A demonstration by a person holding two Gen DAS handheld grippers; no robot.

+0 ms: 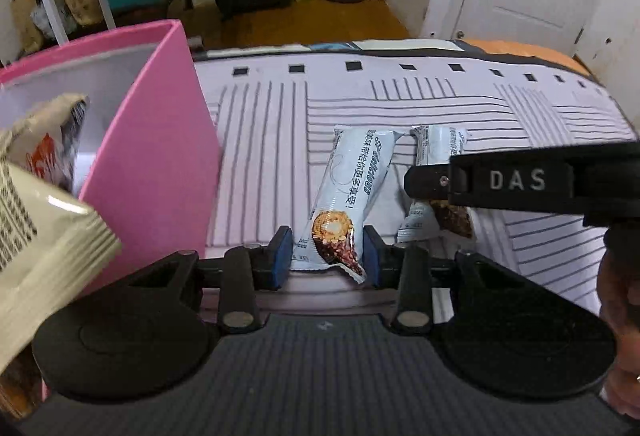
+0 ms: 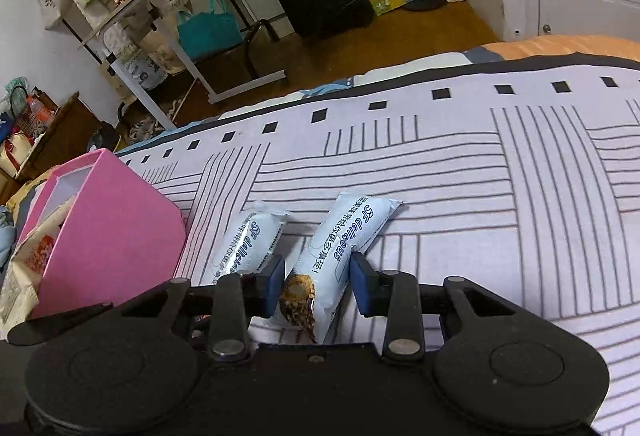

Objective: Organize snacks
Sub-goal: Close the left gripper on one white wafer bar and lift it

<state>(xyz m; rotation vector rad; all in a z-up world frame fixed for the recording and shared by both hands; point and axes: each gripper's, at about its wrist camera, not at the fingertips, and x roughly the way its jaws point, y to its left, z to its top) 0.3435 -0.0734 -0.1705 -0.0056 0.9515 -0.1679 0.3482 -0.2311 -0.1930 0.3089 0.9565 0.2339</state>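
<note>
A stiff pink box point(image 1: 160, 140) with a crinkled beige packet point(image 1: 48, 140) inside stands leftmost on the striped bedsheet point(image 1: 400, 104). The left tongs point(image 1: 328, 256) pinch one glossy pale-blue snack bar point(image 1: 348, 188); the right tongs point(image 2: 318, 284) bracket its twin point(image 2: 344, 248), pads closing against it.

Glossy plastic snack wrappers point(image 1: 344, 192) are catching light; striped bedsheet point(image 1: 400, 104) is looking like matt cloth; pink box point(image 1: 160, 140) is showing smooth matt card; wooden floor point(image 1: 320, 20) is looking polished.

Beige snack bag point(image 1: 40, 236), edge-cropped
</note>
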